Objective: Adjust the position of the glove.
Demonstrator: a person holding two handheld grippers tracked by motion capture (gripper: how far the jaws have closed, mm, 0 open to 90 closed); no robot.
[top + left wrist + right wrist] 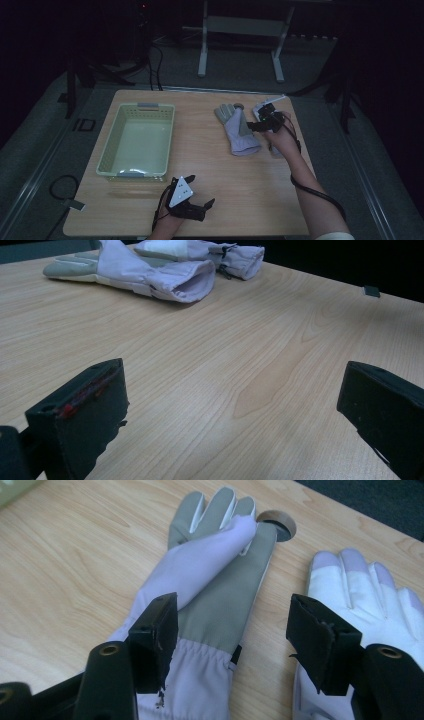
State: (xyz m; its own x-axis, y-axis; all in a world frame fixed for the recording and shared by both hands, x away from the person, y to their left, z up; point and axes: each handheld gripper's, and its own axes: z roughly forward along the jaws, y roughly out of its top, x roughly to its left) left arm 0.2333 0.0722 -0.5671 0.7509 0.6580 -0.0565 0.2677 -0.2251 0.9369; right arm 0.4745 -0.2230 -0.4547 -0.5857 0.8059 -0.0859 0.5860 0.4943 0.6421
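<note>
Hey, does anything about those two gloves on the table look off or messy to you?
Slightly. The left glove lies palm-up with its thumb folded across the grey palm, while the right glove lies flat with its white back upward, so they don't match. The pads of the right gripper look frayed at the edges. Nothing is spilled.

Dim room: grey floor (45, 150) around the wooden table (220, 190); a white stand (240, 30) beyond the right gripper (264, 121).
</note>
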